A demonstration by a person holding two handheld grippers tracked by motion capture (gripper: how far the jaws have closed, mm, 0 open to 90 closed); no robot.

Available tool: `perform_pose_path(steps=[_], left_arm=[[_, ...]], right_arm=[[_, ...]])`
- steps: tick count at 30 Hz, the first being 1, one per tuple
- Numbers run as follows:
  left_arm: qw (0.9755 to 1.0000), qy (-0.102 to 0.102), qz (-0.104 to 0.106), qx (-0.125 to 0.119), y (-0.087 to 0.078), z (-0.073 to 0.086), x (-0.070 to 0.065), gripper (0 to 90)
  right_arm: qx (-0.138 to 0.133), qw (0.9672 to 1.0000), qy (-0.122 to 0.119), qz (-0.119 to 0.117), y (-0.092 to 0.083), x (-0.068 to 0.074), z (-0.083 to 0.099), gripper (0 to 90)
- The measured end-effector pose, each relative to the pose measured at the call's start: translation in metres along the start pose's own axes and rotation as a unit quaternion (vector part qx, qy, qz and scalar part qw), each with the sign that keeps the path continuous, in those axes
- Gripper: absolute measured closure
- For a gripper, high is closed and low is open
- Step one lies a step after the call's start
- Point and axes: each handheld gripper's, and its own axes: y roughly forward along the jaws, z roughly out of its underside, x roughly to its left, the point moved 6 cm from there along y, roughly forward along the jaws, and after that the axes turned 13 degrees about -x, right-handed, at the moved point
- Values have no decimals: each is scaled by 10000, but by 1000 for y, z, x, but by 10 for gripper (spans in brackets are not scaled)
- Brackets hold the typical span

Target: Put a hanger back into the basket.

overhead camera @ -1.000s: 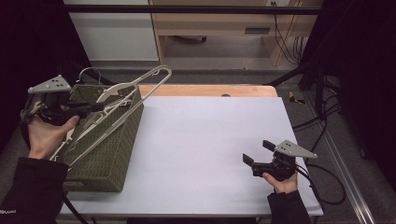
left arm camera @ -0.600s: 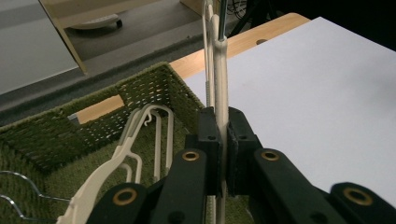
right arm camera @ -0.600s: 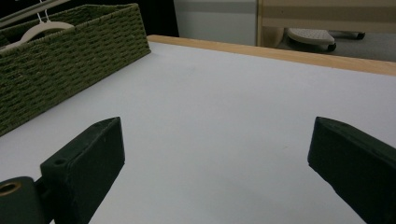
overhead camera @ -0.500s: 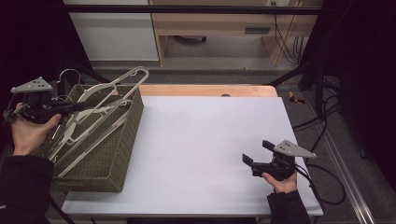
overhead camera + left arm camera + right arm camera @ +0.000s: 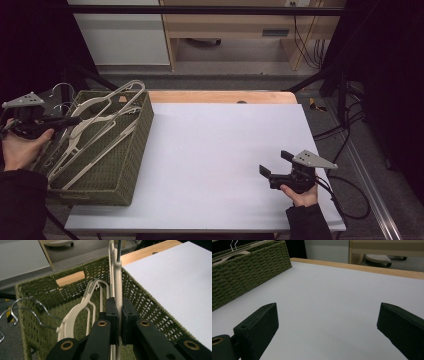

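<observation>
White table (image 5: 225, 165), hanger (image 5: 102, 102) angled up-right, left tool (image 5: 67, 120) clamping it

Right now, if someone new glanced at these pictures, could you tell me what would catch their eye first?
Most striking is the green woven basket at the table's left edge, with cream hangers lying across it and sticking out over its rim. The left gripper is clamped on one hanger above the basket. At the near right, the right gripper rests open over the bare white table.
</observation>
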Motion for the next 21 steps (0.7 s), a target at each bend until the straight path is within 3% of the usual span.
perform_pose_path(steps=[7,15,21], left_arm=[[9997,-61,107,192,0,12,1,861],[9978,-132,144,635,18,34,-5,860],[9968,-294,171,728,30,50,-6,859]], right_arm=[[11,10000,8,3,1,0,1,42],[5,10000,2,9,0,-1,0,41],[12,10000,6,8,0,0,1,41]])
